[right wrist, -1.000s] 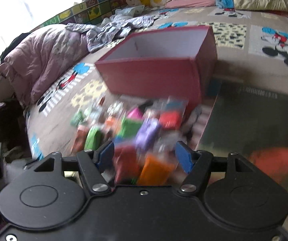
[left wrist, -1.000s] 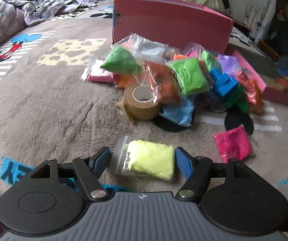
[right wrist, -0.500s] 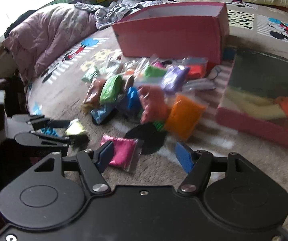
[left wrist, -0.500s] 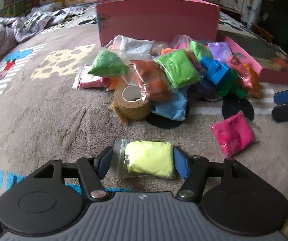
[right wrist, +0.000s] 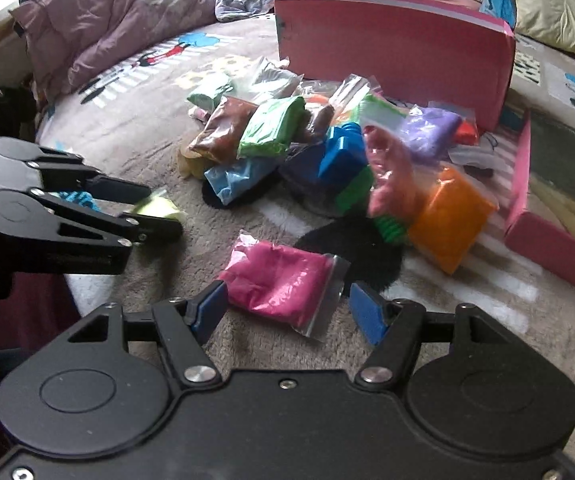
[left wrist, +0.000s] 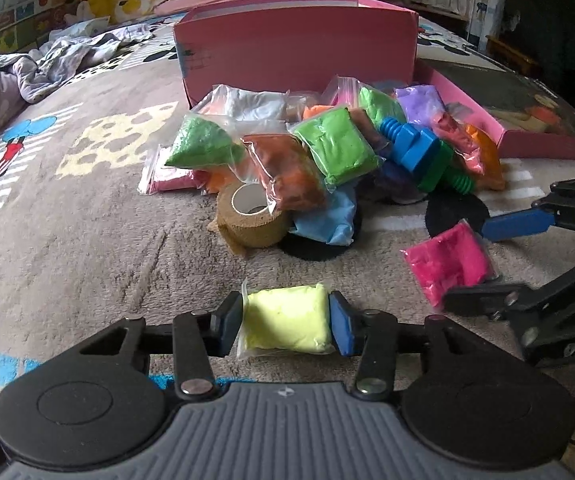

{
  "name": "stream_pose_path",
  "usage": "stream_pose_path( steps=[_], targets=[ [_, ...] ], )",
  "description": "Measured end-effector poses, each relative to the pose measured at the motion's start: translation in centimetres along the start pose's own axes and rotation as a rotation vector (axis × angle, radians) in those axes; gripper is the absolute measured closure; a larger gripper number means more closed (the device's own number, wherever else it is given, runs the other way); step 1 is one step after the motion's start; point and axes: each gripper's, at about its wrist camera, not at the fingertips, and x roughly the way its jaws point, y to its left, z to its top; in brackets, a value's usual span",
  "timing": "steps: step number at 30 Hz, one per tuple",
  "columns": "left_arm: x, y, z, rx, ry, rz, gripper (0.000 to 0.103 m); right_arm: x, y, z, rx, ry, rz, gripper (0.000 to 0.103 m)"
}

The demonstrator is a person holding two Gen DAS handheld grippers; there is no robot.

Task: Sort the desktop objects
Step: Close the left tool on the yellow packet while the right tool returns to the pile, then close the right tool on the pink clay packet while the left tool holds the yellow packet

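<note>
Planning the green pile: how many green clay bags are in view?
3 visible: dark green bag at the heap's left, bright green bag on top in the middle, another green bag behind it near the pink box. More may be buried.

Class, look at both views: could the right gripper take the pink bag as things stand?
Probably yes. The right gripper, jaws opening, already straddles the pink bag, which lies alone on the blanket, apart from the pile.

Both wrist views look steeply down, close over the bed, sharing the bag pile (left wrist: 327, 160) and pink box (right wrist: 391, 44).
</note>
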Motion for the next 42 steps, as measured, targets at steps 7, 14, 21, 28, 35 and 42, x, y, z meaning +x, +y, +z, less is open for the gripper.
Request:
stream_pose_path(
  steps=[7, 14, 21, 28, 35, 42],
  targets=[
    [-1.2, 0.3, 0.6, -0.013, -0.023, -0.004, 0.06, 1.3, 1.2, 0.1, -0.042, -0.003, -0.052, 0.022],
    [0.4, 0.3, 0.2, -0.013, 0.009, -0.021, 0.059, 1.3, 2.0, -0.5, -0.1, -0.019, -0.082, 0.021],
    [0.9, 1.4, -0.2, -0.1, 0.031, -0.023, 0.041, 0.0, 2.3, -1.0, -0.206, -0.036, -0.057, 0.021],
    [1.2, 2.8, -0.4, -0.186, 0.036, -0.076, 0.041, 0.2, 1.7, -1.3, -0.223, -0.029, -0.005, 0.026],
    [1.3, 3.1, -0.1, -0.17, 0.036, -0.071, 0.041, 0.1, 1.6, -1.4, -0.21, -0.026, 0.033, 0.049],
    [1.4, 1.8, -0.4, -0.093, 0.029, -0.053, 0.057, -0.2, 0.8, -1.5, -0.172, -0.025, 0.047, 0.055]
  ],
)
